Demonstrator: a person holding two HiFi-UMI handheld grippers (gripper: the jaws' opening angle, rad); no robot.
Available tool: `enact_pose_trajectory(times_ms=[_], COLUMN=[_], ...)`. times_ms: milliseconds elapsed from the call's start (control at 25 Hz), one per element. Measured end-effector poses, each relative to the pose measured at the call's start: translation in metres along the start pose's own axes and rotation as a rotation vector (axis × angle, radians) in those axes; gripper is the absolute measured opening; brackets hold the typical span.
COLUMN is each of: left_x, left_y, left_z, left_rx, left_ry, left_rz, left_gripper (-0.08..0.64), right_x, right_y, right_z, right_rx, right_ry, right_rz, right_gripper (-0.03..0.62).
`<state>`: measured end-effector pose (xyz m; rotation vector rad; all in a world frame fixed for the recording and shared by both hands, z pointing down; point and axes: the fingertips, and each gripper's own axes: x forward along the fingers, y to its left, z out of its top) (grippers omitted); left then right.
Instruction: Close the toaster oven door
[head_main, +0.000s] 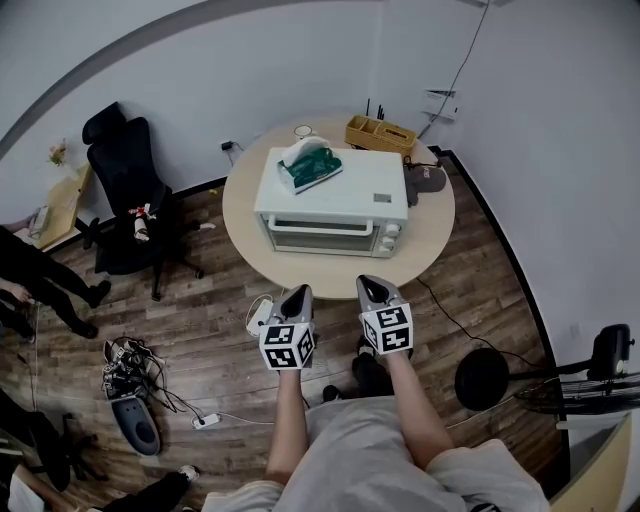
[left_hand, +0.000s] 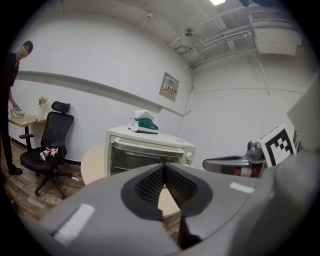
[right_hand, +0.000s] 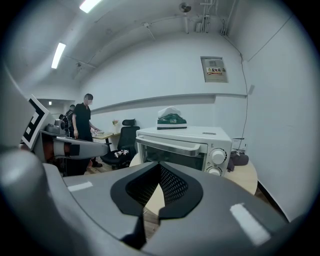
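So I've got the toaster oven (head_main: 333, 203) sitting mid-table on the round table (head_main: 243, 228), its door (head_main: 318, 236) facing the near edge and me, and it looks flat up against the front. My left gripper (head_main: 297, 294) and right gripper (head_main: 371, 286) hang side by side just off that near edge, over the wood floor. Both have their jaws pressed together with nothing in them. There's a green tissue pack (head_main: 310, 166) on top of the oven.
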<state>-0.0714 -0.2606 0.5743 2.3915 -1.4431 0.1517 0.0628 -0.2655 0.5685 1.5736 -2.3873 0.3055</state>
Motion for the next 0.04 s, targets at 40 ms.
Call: enact_pose_trajectory(times_ms=[40], left_x=[0.0006], left_y=[-0.0002], left_z=[0.0003], left_rx=[-0.005], left_ry=[-0.001], left_rz=[-0.003], left_gripper=[0.058], right_x=[0.0001], right_y=[-0.0004], right_z=[0.0002], right_rx=[0.002], right_ry=[-0.002], right_rz=[-0.001], right_gripper=[0.0])
